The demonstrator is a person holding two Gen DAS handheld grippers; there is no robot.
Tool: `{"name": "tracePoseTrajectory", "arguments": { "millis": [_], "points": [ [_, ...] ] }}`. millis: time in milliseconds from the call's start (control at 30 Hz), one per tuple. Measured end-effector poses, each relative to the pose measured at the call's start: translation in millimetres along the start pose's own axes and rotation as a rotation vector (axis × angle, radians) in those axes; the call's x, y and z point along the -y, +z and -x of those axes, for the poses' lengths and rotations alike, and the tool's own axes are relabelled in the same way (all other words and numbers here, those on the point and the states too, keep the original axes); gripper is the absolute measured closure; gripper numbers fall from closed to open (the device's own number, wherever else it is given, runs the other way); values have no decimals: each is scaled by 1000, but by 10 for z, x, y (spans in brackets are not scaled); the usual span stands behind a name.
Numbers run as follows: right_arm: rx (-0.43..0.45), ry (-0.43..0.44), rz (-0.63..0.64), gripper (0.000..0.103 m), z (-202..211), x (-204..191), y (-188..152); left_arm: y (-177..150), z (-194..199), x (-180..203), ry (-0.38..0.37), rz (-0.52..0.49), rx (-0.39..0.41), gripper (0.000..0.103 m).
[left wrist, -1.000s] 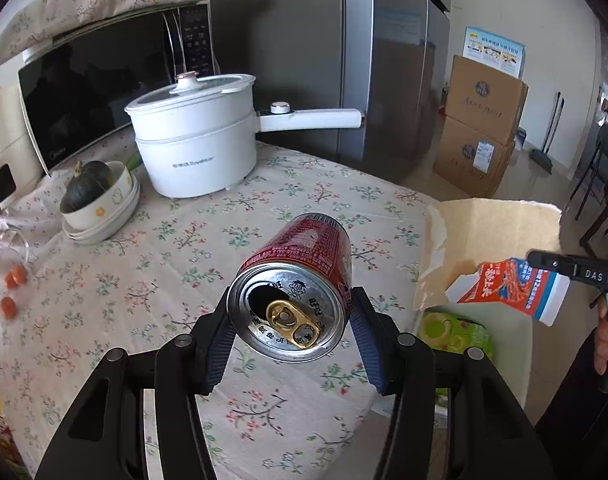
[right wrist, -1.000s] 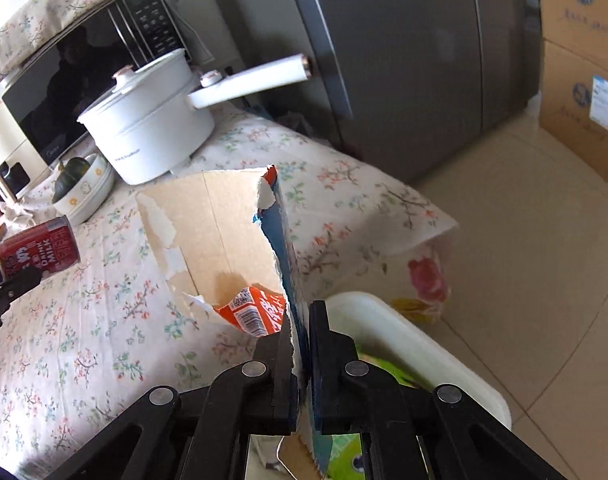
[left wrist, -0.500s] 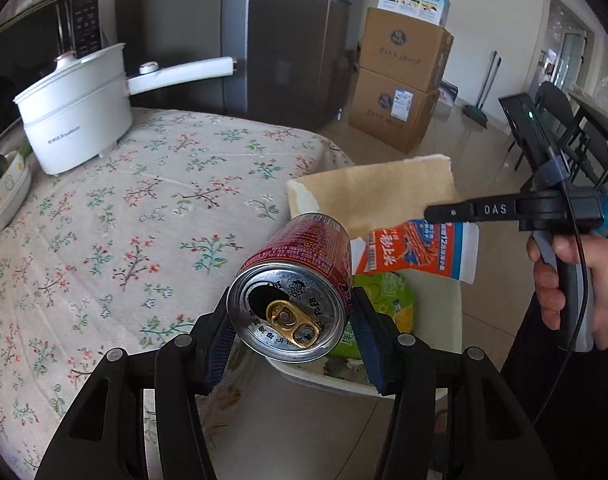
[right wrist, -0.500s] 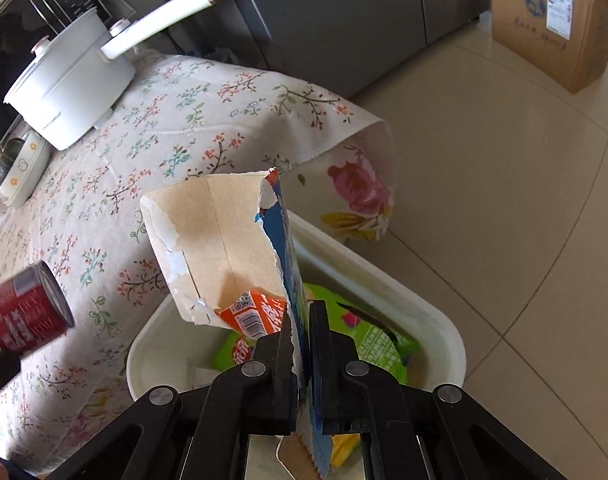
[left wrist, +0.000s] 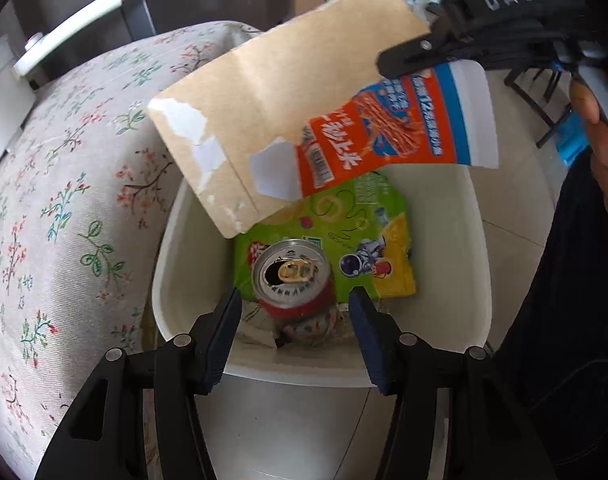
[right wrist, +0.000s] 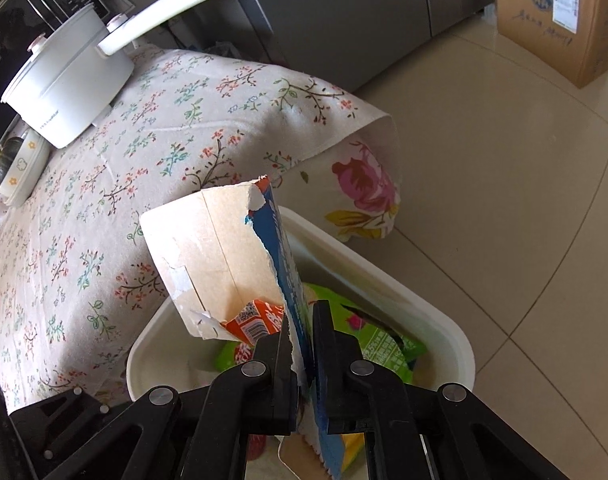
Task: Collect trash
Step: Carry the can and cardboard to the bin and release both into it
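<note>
"DAS" stands in white letters on the right hand-held gripper (left wrist: 403, 62).

White bin, floral cloth, bright litter

The bin (left wrist: 479, 280) is plain white; the can (left wrist: 292, 276) in it is red with a silver top and gold tab; the wrapper (left wrist: 367, 240) at its 2 o'clock is lime green and yellow; the torn carton (left wrist: 288, 120) is brown card inside, orange, blue and white outside; the tablecloth (right wrist: 116, 200) is cream with small red and green sprigs; the pot (right wrist: 68, 80) is white.

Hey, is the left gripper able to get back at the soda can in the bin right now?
Probably yes. The left gripper is open directly above the soda can in the white bin; the torn carton in the right gripper hangs further back, not between them.
</note>
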State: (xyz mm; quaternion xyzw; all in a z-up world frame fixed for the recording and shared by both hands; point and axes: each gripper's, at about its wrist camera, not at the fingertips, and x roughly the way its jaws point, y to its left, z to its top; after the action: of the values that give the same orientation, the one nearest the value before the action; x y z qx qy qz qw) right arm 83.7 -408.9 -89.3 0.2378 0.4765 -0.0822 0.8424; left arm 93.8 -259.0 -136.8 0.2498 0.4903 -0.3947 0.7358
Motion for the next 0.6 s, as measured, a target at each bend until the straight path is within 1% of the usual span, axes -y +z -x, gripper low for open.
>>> {"name": "tracePoseTrajectory", "arguments": {
  "millis": [100,133,200,300,400,433,467,500,567,600],
  "points": [
    [-22,-7,0,96,-40,22,-15,39,149,-219,-79,111,47,45],
    [-26,-8,0,96,-47,26,-20,45,195,-275,-94,139,64,44],
    [-33,-9,1,96,-57,23,-22,49,239,-354,-84,174,78,44],
    [-56,-12,20,94,-113,-15,-34,15,231,-440,-65,216,71,44],
    [-148,-38,90,89,-297,-132,-113,16,227,-453,-60,225,63,44],
    [-176,-47,101,84,-355,-154,-150,17,245,-445,-55,218,70,44],
    [-199,-53,106,81,-393,-164,-170,-8,293,-452,-50,211,78,44],
    [-206,-51,104,80,-401,-162,-175,45,278,-484,-45,204,84,44],
    [-177,-33,88,76,-326,-133,-141,50,308,-506,-33,196,93,44],
    [-152,-31,79,68,-271,-114,-117,64,313,-504,-28,195,96,44]
  ]
}}
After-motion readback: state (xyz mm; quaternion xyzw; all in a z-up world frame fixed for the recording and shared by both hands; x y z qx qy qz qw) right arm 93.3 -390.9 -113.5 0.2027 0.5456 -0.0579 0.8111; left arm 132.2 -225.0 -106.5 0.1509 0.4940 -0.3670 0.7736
